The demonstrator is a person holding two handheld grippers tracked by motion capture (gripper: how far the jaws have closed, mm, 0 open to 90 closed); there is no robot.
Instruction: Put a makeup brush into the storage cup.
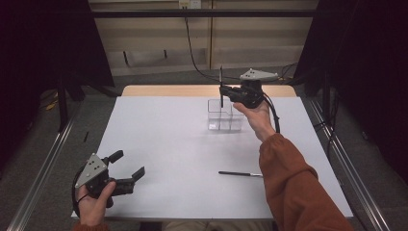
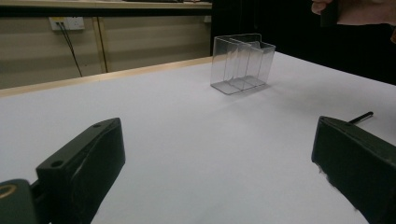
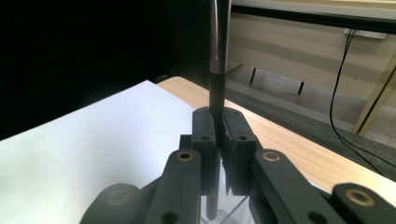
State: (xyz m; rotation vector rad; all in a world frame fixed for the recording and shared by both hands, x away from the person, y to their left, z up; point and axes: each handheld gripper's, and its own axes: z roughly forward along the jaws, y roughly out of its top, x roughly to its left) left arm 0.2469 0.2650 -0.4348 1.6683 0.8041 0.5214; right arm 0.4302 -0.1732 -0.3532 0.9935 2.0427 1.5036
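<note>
Holding a thin black pen-like stick [image 1: 221,87] upright above the clear plastic compartment box [image 1: 224,116], with the right gripper [image 1: 225,91] raised over the far part of the white surface [image 1: 168,144]. Jaws pressed together on the stick — seen in the right gripper view pinched between the two black pads [image 3: 205,140], shaft [image 3: 216,70] rising straight up out of the grip and lower end passing down toward the box below. Whether the stick's tip is already inside a compartment cannot be told. Box standing upright near the far edge of the surface, open top upward, with inner dividers visible in the left gripper view [image 2: 242,63].

Resting low at the near left corner of the surface: left gripper [image 1: 126,169], held in the person's left hand [image 1: 94,202]. Jaws spread wide, nothing between them — bare white surface visible in the gap in the left gripper view [image 2: 210,154].

Lying flat on the surface at the near right, well apart from the box: a second thin black stick with a lighter tip [image 1: 239,173], just beside the orange-brown sleeve [image 1: 293,187] of the right arm. Its end also visible past the left gripper's jaw [image 2: 362,116].
</note>
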